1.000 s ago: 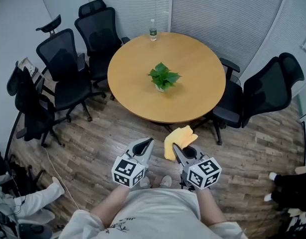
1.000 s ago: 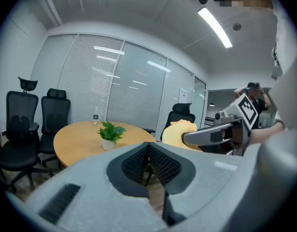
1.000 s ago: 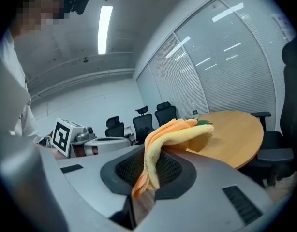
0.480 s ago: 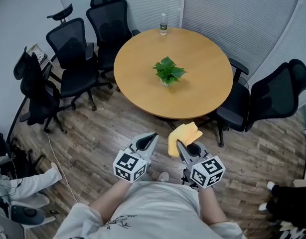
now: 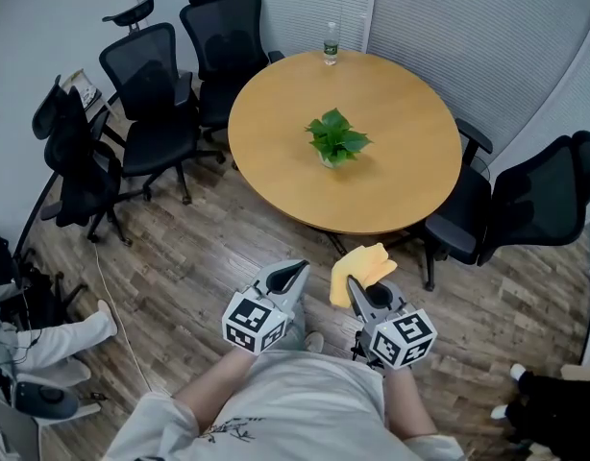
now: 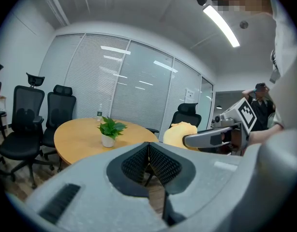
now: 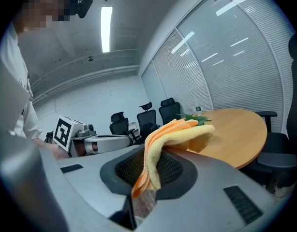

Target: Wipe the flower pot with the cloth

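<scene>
A small white flower pot with a green plant stands near the middle of the round wooden table; the pot also appears as in the left gripper view. My right gripper is shut on a yellow-orange cloth, which drapes out of the jaws. My left gripper is shut with nothing in it, jaws pressed together. Both grippers hang over the wooden floor, well short of the table.
Black office chairs stand around the table: several at the left and two at the right. A water bottle stands at the table's far edge. Blinds cover the glass walls. A seated person's legs and cables lie at the left.
The view has shifted: table and plant sit lower and further right in the head view. Both grippers stay shut, the cloth still in the right one.
</scene>
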Demonstrator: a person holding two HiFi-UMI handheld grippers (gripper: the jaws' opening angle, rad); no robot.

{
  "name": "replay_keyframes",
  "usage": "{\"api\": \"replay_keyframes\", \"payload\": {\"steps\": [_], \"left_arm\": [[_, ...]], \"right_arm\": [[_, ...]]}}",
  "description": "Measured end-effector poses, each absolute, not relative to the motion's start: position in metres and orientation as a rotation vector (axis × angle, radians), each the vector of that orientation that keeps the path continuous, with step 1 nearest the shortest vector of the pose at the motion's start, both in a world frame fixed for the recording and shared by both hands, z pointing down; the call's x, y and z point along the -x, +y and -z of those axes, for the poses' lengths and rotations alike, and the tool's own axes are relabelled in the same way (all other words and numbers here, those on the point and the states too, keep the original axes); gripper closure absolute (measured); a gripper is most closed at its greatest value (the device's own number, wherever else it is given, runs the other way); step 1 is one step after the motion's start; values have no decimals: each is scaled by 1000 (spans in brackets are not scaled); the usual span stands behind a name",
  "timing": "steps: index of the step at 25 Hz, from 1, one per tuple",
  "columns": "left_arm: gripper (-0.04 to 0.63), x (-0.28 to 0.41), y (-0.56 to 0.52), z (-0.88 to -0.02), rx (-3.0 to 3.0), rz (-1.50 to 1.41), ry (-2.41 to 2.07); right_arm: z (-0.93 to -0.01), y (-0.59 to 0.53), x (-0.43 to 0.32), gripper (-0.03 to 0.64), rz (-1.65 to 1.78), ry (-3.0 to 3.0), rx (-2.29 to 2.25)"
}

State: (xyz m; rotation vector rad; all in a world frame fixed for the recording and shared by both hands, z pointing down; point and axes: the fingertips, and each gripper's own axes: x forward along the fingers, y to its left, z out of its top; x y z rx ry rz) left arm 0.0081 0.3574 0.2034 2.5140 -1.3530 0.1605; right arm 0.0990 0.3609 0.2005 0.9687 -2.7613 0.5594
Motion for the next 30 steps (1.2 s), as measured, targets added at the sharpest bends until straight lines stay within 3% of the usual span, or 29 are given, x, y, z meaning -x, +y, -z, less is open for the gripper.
{"api": "replay_keyframes", "payload": {"steps": [30], "left_arm": [[584, 77, 69, -208, -2603, -159, -1156]], "right_arm": [[-199, 87, -32, 565, -562, -2653, -1215]]}}
